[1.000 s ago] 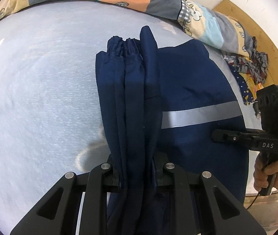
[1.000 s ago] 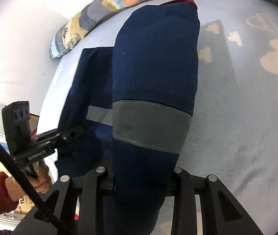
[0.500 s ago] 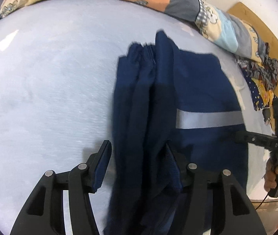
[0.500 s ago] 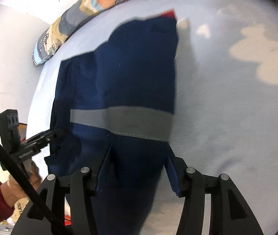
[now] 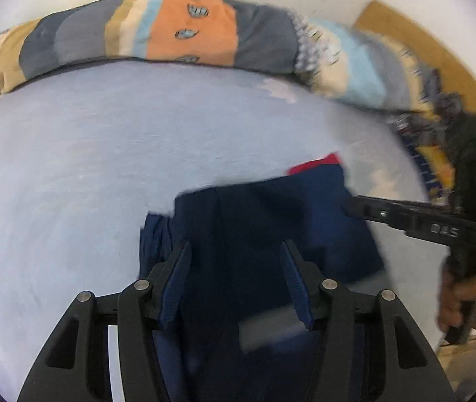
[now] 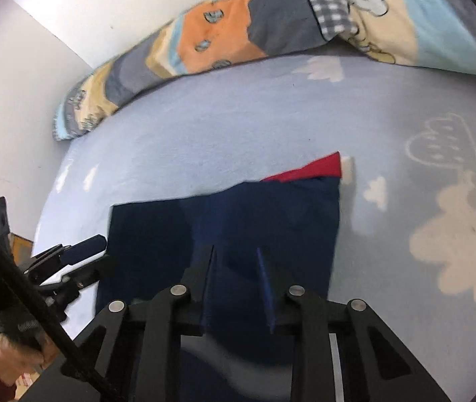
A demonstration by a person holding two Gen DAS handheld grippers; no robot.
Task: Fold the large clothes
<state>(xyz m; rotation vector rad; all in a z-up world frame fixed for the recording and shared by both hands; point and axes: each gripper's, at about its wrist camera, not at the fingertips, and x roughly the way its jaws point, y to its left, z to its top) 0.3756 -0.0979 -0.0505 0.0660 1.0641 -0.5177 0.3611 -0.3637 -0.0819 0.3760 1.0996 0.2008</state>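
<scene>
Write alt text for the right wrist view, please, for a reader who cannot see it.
The open right gripper hovers over a folded navy garment lying on a light blue bedsheet, a red lining showing at its far corner. The left gripper is at the left edge; a patchwork quilt lies behind.

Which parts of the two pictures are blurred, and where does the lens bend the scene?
Left wrist view: motion blur smears the patchwork quilt at right and the navy garment; the left gripper stays sharp. Right wrist view: the garment's edges are soft, the right gripper crisp. Both views: fisheye curves the light-blue sheet into a dome.
</scene>
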